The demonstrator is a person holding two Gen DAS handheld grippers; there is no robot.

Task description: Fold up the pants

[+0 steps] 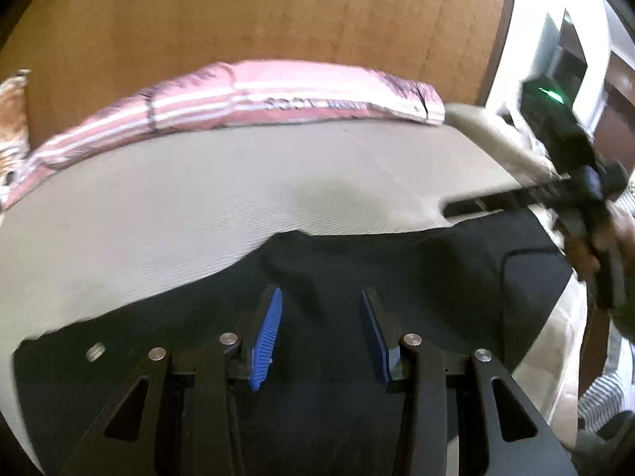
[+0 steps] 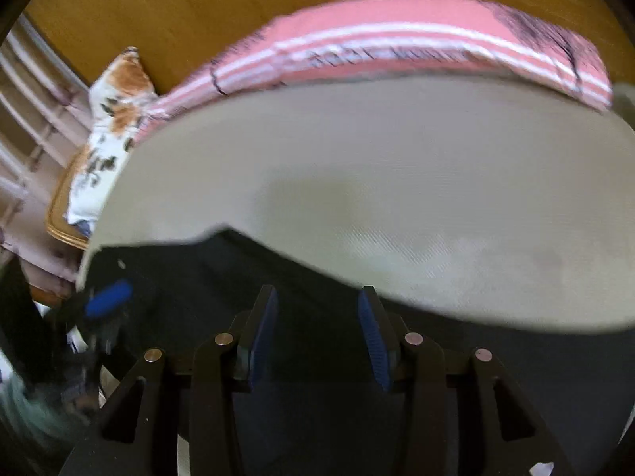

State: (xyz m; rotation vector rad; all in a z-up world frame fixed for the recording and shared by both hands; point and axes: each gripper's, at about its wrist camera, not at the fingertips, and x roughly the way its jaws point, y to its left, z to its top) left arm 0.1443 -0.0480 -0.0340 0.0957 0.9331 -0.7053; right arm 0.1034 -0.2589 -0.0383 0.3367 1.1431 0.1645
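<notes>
Dark pants [image 1: 357, 269] lie flat on a beige bed sheet [image 1: 198, 198], near its front edge. My left gripper [image 1: 321, 297] hovers over the pants, open and empty, blue pads apart. In the right wrist view the same pants [image 2: 198, 277] fill the lower part. My right gripper [image 2: 317, 297] is open and empty above them. The right gripper also shows in the left wrist view [image 1: 587, 198], at the pants' right end. The left gripper's blue pad shows blurred in the right wrist view [image 2: 107, 297], at the pants' left end.
A pink striped pillow [image 1: 258, 95] lies along the far edge of the bed, against a wooden headboard [image 1: 238, 12]. A floral pillow [image 2: 111, 119] sits at the far left. The sheet [image 2: 397, 178] stretches between pants and pillow.
</notes>
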